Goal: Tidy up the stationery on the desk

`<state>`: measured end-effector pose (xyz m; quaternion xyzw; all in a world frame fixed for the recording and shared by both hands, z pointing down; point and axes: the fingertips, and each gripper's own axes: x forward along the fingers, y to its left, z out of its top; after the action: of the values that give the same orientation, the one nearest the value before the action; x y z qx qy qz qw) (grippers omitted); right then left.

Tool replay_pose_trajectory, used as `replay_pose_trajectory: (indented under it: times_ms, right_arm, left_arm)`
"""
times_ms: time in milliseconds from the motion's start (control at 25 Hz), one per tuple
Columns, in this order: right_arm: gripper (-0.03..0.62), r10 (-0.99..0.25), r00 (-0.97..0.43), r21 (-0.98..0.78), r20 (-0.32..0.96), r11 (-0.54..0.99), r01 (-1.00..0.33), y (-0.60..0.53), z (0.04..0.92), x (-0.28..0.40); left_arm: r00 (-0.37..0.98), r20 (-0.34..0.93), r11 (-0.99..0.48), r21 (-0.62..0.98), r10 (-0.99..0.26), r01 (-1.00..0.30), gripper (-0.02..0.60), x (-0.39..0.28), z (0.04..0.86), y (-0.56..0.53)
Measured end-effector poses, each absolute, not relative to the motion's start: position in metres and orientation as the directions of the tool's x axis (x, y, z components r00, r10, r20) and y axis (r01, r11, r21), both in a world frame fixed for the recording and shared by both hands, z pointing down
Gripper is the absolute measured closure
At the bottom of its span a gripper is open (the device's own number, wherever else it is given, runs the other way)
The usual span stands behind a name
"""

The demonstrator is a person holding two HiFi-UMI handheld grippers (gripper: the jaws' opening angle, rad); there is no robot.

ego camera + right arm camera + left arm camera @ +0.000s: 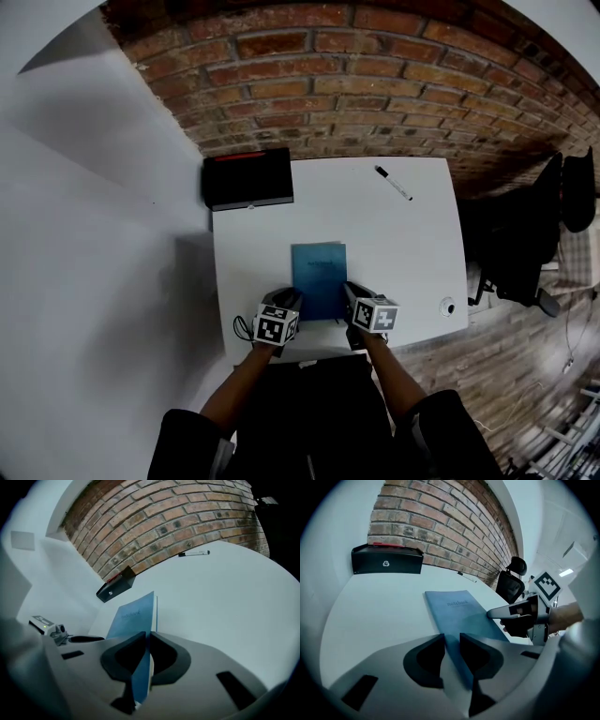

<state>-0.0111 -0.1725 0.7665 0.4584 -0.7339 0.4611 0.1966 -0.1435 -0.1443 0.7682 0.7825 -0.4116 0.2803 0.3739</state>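
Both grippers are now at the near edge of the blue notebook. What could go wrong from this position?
1. The right gripper is shut only on the thin near edge of the blue rectangular notebook. If lifted like this, the notebook may slip out or fall open.
2. The left gripper has its jaws apart at the notebook's left side and does not press on it. A lift now would probably be one-sided and could twist or bend the notebook.

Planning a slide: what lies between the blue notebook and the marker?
Only bare desk separates the notebook from the marker; the head view shows it.
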Motion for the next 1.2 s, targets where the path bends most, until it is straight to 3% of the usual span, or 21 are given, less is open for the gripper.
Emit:
replay_pose_trajectory:
  times_ms: [800, 1200]
  right_arm:
    - [0.549, -0.419, -0.564, -0.515, 0.711, 0.237, -0.824, -0.147, 0.770, -0.053]
    - [0.548, -0.468, -0.541, -0.499, 0.699, 0.222, -0.837, -0.146, 0.771, -0.055]
  left_arm:
    - [0.460, 0.751, -0.266, 0.376, -0.473, -0.888, 0.471, -0.185, 0.770, -0.112]
    - [0.464, 0.762, -0.284, 0.370, -0.452, -0.884, 0.471, -0.184, 0.772, -0.112]
